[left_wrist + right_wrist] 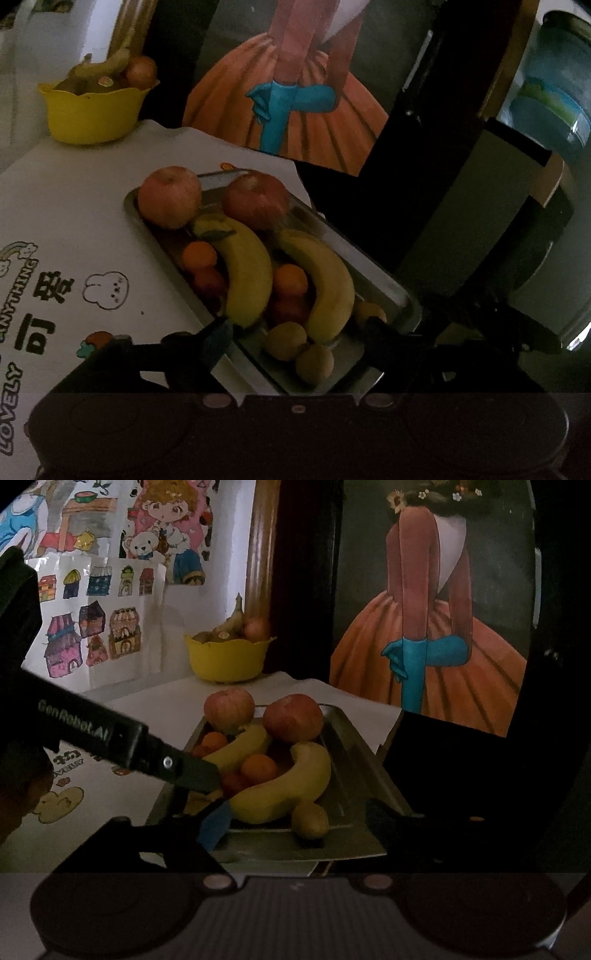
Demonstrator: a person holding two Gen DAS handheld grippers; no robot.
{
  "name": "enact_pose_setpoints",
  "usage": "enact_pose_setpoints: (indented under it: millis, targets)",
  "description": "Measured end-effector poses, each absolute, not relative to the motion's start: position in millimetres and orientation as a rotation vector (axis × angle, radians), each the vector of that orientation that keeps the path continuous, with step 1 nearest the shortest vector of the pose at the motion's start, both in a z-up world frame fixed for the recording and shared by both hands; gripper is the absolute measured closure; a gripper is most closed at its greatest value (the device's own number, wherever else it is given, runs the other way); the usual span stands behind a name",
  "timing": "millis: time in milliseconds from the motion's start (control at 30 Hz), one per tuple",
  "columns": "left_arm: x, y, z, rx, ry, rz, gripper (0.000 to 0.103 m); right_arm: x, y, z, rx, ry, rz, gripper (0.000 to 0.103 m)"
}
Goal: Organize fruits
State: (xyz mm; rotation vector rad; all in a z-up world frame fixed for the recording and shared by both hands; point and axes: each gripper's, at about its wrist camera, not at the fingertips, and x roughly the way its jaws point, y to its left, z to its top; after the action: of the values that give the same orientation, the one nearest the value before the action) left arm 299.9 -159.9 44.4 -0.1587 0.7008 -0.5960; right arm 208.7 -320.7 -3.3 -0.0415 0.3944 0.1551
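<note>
A steel tray on the white tablecloth holds two red apples, two bananas, several small oranges and small yellow-green fruits. My left gripper is open, its fingers spread either side of the tray's near end, just above the small fruits. My right gripper is open too, low over the tray's near edge. The left gripper's black body crosses the right wrist view from the left.
A yellow bowl with more fruit stands at the table's far corner. A painting of a woman in an orange dress leans behind the table. Drawings hang on the wall. A water bottle is far right.
</note>
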Motion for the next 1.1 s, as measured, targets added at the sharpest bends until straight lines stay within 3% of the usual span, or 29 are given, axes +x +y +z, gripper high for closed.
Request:
enact_pose_setpoints:
  millis: [200, 300, 1100]
  targets:
    - [296, -150, 50, -0.191, 0.655, -0.555, 0.001, 204, -320, -1, -0.029, 0.376, 0.145, 0.005]
    - [294, -144, 50, -0.205, 0.636, -0.528, 0.001, 200, -319, 1, -0.019, 0.365, 0.137, 0.000]
    - [240, -113, 68, -0.198, 0.466, -0.359, 0.001, 158, -317, 25, 0.102, 0.308, 0.010, 0.000]
